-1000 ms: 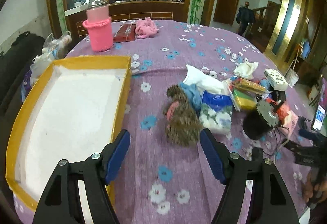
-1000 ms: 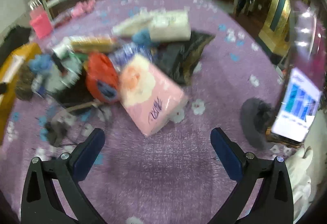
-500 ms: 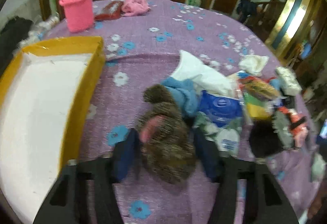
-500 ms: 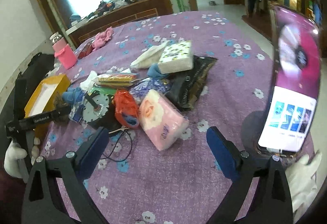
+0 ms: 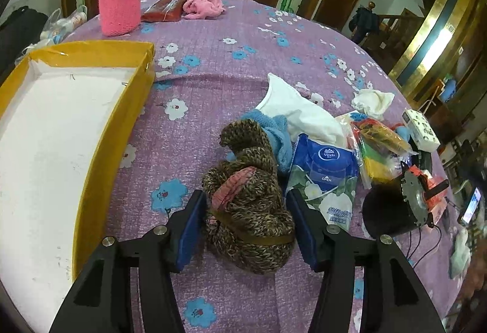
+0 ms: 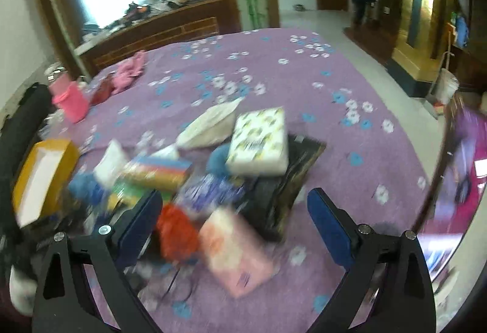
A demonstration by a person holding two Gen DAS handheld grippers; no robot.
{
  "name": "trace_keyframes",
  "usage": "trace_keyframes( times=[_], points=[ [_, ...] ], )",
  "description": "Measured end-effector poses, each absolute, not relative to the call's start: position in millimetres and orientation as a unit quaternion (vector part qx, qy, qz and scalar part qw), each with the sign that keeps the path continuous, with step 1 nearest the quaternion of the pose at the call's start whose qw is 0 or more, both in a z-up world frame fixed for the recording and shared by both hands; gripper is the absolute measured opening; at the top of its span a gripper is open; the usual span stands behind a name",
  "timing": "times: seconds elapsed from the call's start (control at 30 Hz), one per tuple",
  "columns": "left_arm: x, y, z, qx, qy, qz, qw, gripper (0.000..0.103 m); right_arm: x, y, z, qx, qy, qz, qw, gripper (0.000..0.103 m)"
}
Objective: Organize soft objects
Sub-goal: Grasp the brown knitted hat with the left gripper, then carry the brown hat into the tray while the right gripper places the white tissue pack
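The left claw [image 5: 246, 222] has its blue pads set against both flanks of a brown mottled knit bundle [image 5: 248, 211], a lumpy, coarse-yarn thing with a pink ribbed cuff showing near its middle; the jaws have just eased a little wider after closing, yet the pads still press the wool. The bundle lies on the purple flowered cloth of the tabletop [image 5: 213, 65], in its middle part, just beside the long yellow side of a shallow cardboard box [image 5: 100, 150] with a white floor. Touching the bundle's far side is a fuzzy blue cloth [image 5: 281, 138], with a smooth white fabric piece [image 5: 301, 117] behind it and a glossy blue tissue pack [image 5: 325, 175] crowding the right pad. A black cylindrical motor [image 5: 392, 211] stands further toward the right edge. At the far edge sit a bottle in a pink knitted sleeve [image 5: 120, 4] and a crumpled pink rag [image 5: 204, 4]. The right claw [image 6: 234, 226] stands wide with nothing gripped (that view is blurred), hovering above a soft pink tissue pack [image 6: 237, 254] and a patterned white pack [image 6: 258, 144].
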State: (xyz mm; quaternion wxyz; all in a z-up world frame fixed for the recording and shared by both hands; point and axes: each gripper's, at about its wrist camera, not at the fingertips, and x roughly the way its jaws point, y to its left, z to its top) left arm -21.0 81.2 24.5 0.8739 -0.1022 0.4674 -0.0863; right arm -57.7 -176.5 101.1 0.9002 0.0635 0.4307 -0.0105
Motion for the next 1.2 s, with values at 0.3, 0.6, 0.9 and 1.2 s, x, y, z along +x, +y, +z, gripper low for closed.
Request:
trace_keyframes(
  times=[0.3,0.6,0.9,1.2],
  points=[
    [-19,87,20,-0.117,0.465,-0.092,0.873,0.053,14,-173,77,0.029,0.487,-0.038,0.872,0.089],
    [-32,85,27,-0.137,0.457,-0.087,0.875,0.050,11,-189,74,0.055,0.495,-0.036,0.866,0.051],
    [-79,93,74,-0.144,0.419,-0.102,0.891,0.050,-34,-180,121,0.078,0.456,0.005,0.886,0.051],
    [-138,145,129,-0.116,0.379,-0.080,0.915,0.050,-65,-91,161,0.081,0.436,0.130,0.887,0.052]
  ],
)
